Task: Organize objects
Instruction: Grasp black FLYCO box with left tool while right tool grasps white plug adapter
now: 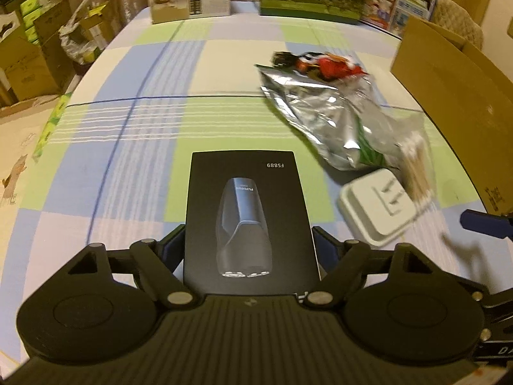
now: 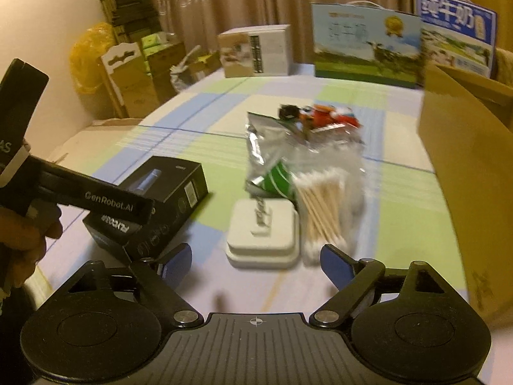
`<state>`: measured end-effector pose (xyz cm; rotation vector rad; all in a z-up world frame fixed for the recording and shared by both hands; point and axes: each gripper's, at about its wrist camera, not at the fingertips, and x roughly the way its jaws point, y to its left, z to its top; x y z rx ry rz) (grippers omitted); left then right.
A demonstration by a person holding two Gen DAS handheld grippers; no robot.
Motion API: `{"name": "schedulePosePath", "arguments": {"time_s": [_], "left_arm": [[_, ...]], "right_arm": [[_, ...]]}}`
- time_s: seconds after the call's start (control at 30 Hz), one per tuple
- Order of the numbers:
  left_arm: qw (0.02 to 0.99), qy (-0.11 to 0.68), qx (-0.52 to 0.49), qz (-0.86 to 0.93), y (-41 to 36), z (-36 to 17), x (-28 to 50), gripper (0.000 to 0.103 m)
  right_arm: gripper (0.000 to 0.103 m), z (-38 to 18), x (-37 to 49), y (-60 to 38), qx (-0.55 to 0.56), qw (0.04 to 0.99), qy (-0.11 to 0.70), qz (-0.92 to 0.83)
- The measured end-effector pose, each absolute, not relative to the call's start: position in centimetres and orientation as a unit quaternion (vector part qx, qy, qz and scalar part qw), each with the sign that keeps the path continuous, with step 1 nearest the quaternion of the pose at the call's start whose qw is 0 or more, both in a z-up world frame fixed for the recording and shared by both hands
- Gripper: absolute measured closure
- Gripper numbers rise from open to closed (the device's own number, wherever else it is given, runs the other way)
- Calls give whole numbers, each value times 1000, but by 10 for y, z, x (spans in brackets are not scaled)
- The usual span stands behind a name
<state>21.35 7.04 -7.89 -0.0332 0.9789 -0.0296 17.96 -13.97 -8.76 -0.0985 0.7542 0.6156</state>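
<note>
The left gripper (image 1: 248, 243) is straddling the black rectangular shaver box (image 1: 248, 218), jaws wide, pads flanking its sides without visibly pressing. The right gripper (image 2: 256, 263) is standing open and empty just short of the white square plug adapter (image 2: 263, 234) at twelve o'clock. Cotton swabs in a clear bag (image 2: 320, 211) are lying at one o'clock. Advisable: centre each object between the jaws before closing, then lift toward the brown cardboard box (image 2: 465, 160) at two o'clock.
</note>
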Motion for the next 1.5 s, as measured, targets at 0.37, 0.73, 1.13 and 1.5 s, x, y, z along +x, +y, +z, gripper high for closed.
{"name": "schedulePosePath", "arguments": {"time_s": [0.37,0.73,1.13,1.5], "left_arm": [[887,461,-24,-23,81,-78,216,17],[887,461,6,-21,76,-83,224,16],[885,466,9,-17,74,-80,220,25],[899,434,-3,-53,47,-23,201,26]], "right_arm": [[24,-115,208,-109,-108,879,362,291],[40,-121,214,-110,-81,876,384,280],[40,-96,184,-126,-80,883,375,271],[40,-10,170,-200,-41,916,333,221]]}}
